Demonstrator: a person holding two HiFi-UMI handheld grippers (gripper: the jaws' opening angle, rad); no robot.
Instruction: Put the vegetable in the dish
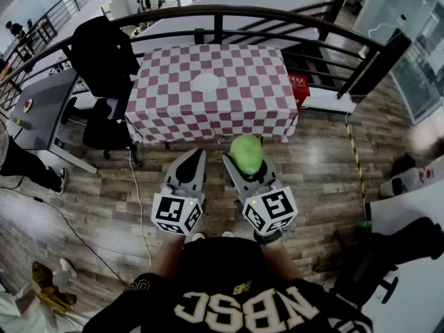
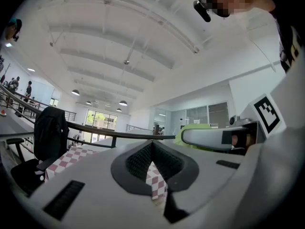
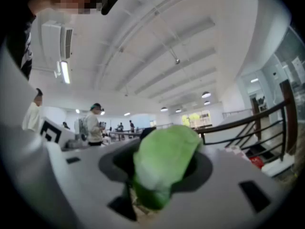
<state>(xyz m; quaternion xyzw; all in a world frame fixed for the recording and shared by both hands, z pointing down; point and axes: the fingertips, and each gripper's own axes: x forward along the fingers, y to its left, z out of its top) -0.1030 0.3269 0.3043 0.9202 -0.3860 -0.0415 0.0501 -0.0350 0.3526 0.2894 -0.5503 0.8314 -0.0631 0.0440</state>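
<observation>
Head view looked steeply down on a person standing on a wooden floor (image 1: 326, 165), a gripper in each hand, both held level and side by side and pointing toward a checkered table (image 1: 250, 82). The right gripper (image 1: 244, 165) had its jaws clamped on a green vegetable (image 1: 246, 151), a rounded leafy lump that bulged out above and past the jaw tips. Right gripper view showed the same: the vegetable filled the gap, with both pads pressed against its sides. The left gripper (image 1: 195, 157) held nothing; in left gripper view its two jaws met at the tips, with only the red-and-white cloth visible beyond them. A white dish (image 1: 206, 82) sat near the middle of the table, well apart from the vegetable, which hung over the floor just short of the table's near edge. A dark curved railing (image 1: 222, 11) ran behind the table, a black jacket (image 1: 104, 50) was draped over a chair at its left, and a red box (image 1: 299, 89) stood by its right end
</observation>
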